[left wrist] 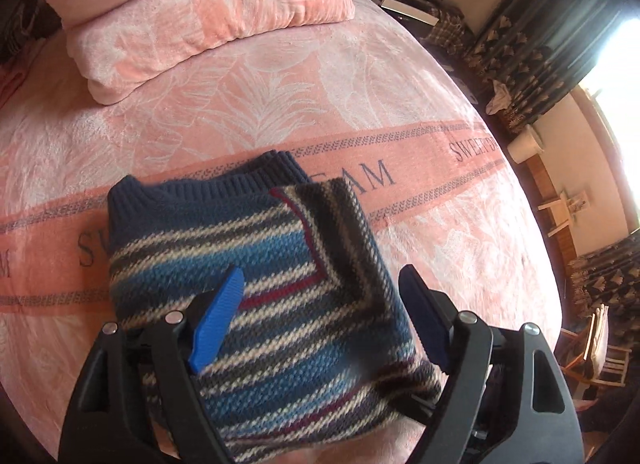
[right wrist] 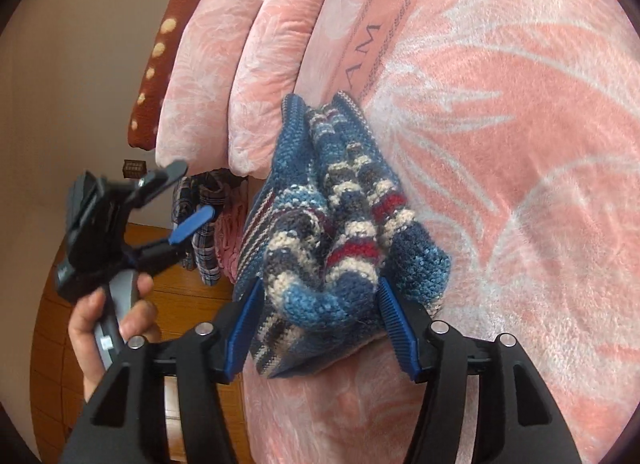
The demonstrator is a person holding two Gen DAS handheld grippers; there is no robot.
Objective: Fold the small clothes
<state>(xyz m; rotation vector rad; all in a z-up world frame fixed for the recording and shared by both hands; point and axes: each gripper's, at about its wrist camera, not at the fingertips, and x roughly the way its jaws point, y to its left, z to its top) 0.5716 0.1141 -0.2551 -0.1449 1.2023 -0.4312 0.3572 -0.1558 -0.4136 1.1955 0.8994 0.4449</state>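
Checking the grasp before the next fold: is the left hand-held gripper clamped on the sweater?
No. The left hand-held gripper stands open above the sweater, its fingers wide apart with nothing pinched between them.

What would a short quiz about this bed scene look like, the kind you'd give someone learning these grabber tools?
1. True or false: the striped sweater is spread out flat, sleeves wide.
2. Which gripper has a bunched end of the sweater between its fingers?
A. the left gripper
B. the right gripper
C. neither
3. Fill in: two pink ____ are stacked at the head of the pink blanket.

Key
1. False. It lies folded into a compact bundle, navy collar at the far end.
2. B. Its blue pads flank the bunched knit; the left gripper is open above the sweater, holding nothing.
3. Pillows.
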